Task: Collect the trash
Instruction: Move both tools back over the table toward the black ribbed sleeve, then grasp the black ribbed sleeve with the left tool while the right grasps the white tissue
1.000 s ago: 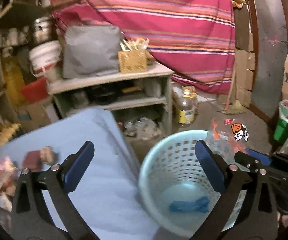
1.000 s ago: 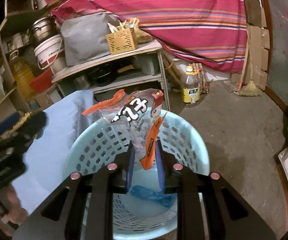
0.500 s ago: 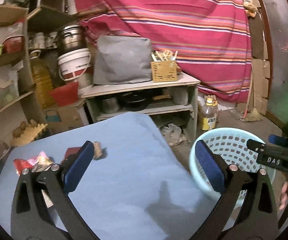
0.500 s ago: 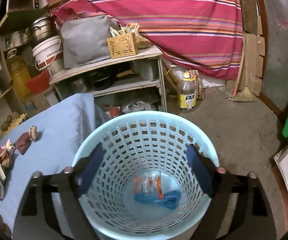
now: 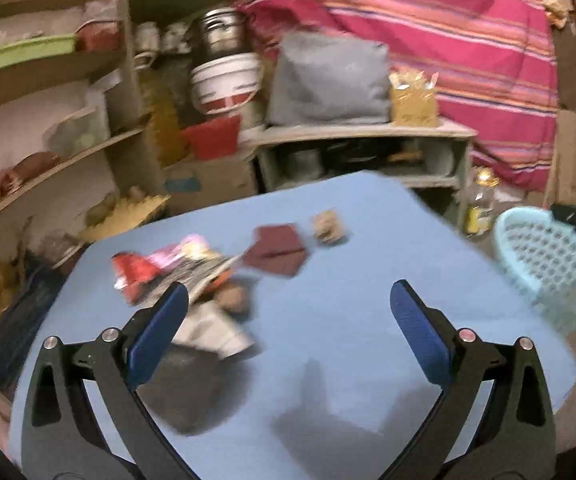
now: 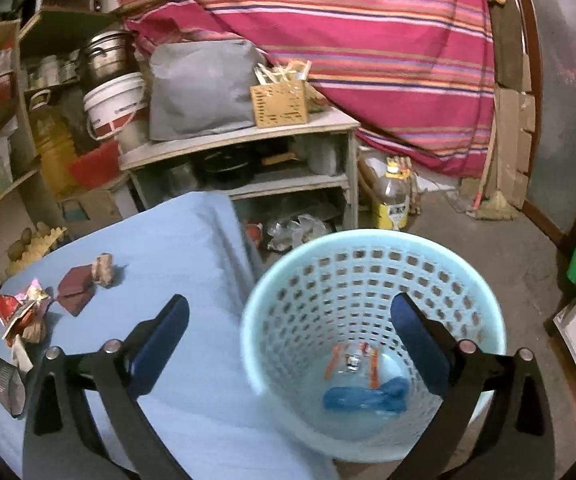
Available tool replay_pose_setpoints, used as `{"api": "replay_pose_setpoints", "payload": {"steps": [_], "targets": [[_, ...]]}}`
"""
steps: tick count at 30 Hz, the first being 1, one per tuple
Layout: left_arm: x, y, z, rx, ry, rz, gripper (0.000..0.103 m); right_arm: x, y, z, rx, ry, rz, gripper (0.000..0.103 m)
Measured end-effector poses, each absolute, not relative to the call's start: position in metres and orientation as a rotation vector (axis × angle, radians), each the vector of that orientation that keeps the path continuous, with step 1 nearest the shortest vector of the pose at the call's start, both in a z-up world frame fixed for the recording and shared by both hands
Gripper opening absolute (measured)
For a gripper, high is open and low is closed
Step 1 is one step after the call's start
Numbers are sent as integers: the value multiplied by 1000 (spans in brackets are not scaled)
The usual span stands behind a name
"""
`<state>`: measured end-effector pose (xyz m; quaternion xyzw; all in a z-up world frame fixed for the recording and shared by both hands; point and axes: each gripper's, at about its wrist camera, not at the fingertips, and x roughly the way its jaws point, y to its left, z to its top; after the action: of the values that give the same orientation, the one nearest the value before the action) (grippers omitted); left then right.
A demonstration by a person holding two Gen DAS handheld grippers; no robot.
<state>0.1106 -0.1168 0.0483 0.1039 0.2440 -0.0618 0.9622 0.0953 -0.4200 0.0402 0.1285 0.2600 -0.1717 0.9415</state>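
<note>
Left gripper [image 5: 288, 308], right gripper [image 6: 288, 320]: fingers wide apart, empty.

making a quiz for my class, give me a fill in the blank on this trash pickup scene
1. The clear orange-printed wrapper lies inside the light blue ____.
2. Both the left gripper and the right gripper are ____.
3. The maroon wrapper lies on the ____ tablecloth.

Missing words: basket; open; blue
</note>
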Motion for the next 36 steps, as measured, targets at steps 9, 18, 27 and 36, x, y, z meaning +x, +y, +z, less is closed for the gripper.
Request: {"api": "replay_pose_setpoints", "payload": {"steps": [9, 18, 27, 36], "targets": [[123, -44, 15, 211, 559, -74, 98, 114, -351, 39, 112, 550, -247, 99], [140, -20, -7, 167, 650, -120, 98, 137, -326, 34, 142, 632, -204, 99], [152, -29, -19, 226, 729, -186, 98, 151, -304, 32, 140, 659, -178, 99], [151, -23, -18, 248, 722, -205, 82, 161, -278, 30, 133, 657, -140, 99]]}}
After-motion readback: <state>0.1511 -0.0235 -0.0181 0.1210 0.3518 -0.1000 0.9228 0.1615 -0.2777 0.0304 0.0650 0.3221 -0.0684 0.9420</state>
